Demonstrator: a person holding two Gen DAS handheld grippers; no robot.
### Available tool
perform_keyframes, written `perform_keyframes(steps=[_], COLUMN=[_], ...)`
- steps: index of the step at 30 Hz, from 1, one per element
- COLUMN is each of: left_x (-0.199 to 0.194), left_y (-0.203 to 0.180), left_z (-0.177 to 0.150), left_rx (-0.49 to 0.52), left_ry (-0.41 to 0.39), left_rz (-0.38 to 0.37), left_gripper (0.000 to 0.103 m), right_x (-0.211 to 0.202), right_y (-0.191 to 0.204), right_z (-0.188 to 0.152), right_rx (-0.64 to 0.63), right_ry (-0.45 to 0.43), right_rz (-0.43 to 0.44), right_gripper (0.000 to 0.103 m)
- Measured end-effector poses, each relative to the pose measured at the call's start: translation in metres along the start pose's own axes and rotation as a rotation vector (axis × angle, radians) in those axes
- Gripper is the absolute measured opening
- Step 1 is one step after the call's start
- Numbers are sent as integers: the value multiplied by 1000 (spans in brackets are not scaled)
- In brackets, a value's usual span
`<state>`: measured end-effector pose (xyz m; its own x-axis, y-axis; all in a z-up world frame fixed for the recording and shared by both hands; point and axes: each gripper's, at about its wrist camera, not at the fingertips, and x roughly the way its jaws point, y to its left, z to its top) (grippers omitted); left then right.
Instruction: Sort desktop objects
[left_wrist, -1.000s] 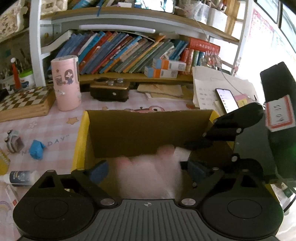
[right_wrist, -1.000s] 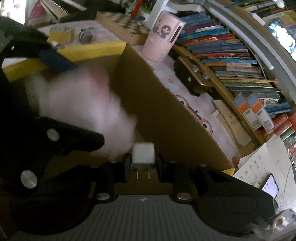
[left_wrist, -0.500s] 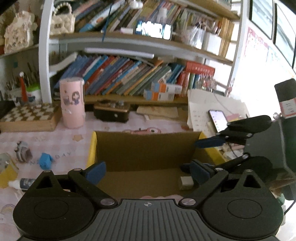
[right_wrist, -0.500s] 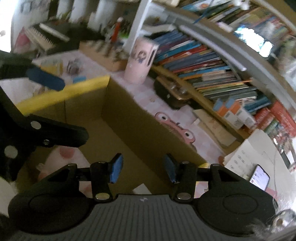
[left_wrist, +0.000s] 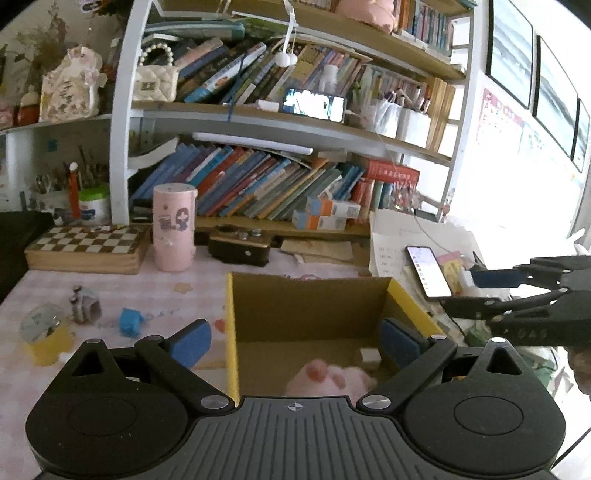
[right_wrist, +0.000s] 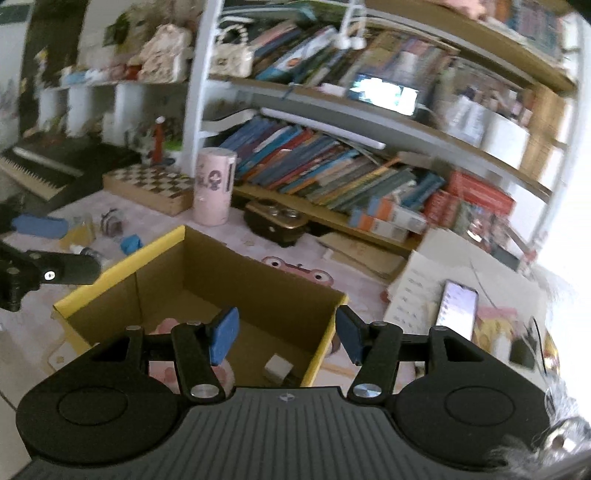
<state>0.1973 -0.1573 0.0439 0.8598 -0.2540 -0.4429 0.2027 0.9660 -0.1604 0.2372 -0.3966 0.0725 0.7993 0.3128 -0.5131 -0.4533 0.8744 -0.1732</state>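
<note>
A cardboard box with a yellow rim (left_wrist: 232, 317) (right_wrist: 122, 264) stands on the pink desk mat. A pink plush toy (left_wrist: 328, 374) (right_wrist: 166, 326) and a small white charger plug (left_wrist: 369, 355) (right_wrist: 279, 365) lie on its floor. My left gripper (left_wrist: 295, 343) hovers over the box's near edge, open wide, with nothing between its blue pads. Over the box's right corner, my right gripper (right_wrist: 287, 339) holds nothing and its jaws are opening. Each gripper shows in the other's view: the right gripper (left_wrist: 480, 293) and the left gripper (right_wrist: 55, 245).
Left of the box lie a blue toy (left_wrist: 130, 322), a small toy car (left_wrist: 85, 304) and a yellow tape roll (left_wrist: 46, 330). Behind stand a pink cup (left_wrist: 173, 229), a chessboard box (left_wrist: 88, 249) and a black case (left_wrist: 240, 249). A phone (left_wrist: 428, 271) rests on papers at the right.
The right gripper let go of the white plug, which now lies in the box. The pink plush left the left gripper's jaws. Both grippers rose and drew back from the box.
</note>
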Motion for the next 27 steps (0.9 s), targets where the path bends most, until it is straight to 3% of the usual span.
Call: perform_keyframes(steps=[6, 20, 27], left_x=[-34, -94, -119], left_y=[17, 77, 103], left_z=[-20, -65, -87], left_rx=[27, 21, -5], left_ry=[14, 59, 86], left_rz=[-9, 95, 110], left_gripper=[100, 100, 100], right_x=[-25, -50, -54], right_y=[20, 149, 206], right_z=[-23, -71, -79], right_rx=[149, 353, 354], right_ry=[28, 51, 87], right_rz=[-68, -186, -160], right_gripper=[71, 72, 72])
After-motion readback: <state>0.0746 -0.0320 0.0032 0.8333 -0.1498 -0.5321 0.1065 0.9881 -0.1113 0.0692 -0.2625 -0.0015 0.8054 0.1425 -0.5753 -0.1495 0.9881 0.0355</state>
